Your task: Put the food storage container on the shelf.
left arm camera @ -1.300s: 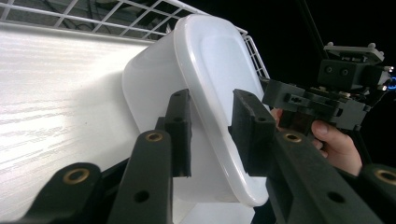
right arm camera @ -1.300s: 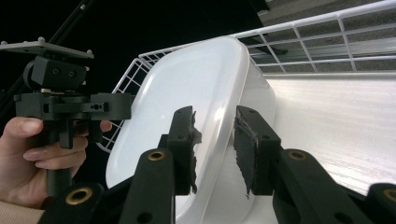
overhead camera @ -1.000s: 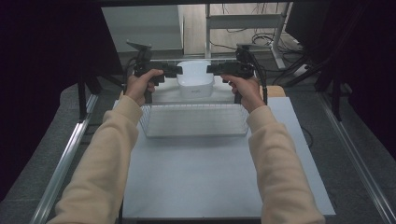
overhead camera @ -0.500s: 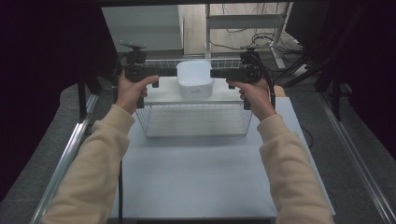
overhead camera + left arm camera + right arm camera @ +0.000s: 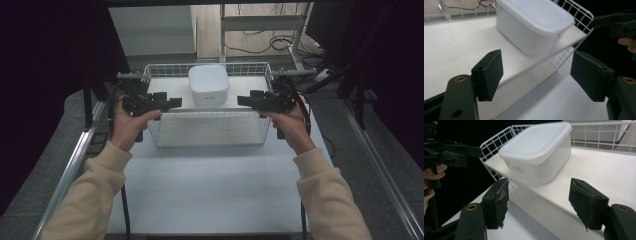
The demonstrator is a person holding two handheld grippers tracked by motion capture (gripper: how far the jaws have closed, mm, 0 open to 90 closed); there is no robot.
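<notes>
Fingers of left gripper (image 5: pixel 172 102) and right gripper (image 5: pixel 242 100) spread, empty, flanking box (image 5: pixel 208 84) in basket (image 5: pixel 210 131).

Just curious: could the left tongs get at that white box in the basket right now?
Probably yes. The left tongs stand open beside the box, above the basket wall, with nothing between them.

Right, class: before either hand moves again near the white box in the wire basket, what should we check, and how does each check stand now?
1. Left gripper jaws open, nothing between them: ok.
2. Right gripper jaws open, nothing between them: ok.
3. White box sits upright in the wire basket: ok.
4. Lid seated flat on the box: ok.
5. Basket standing square on the table: ok.
6. What is inside the box: cannot tell.
</notes>
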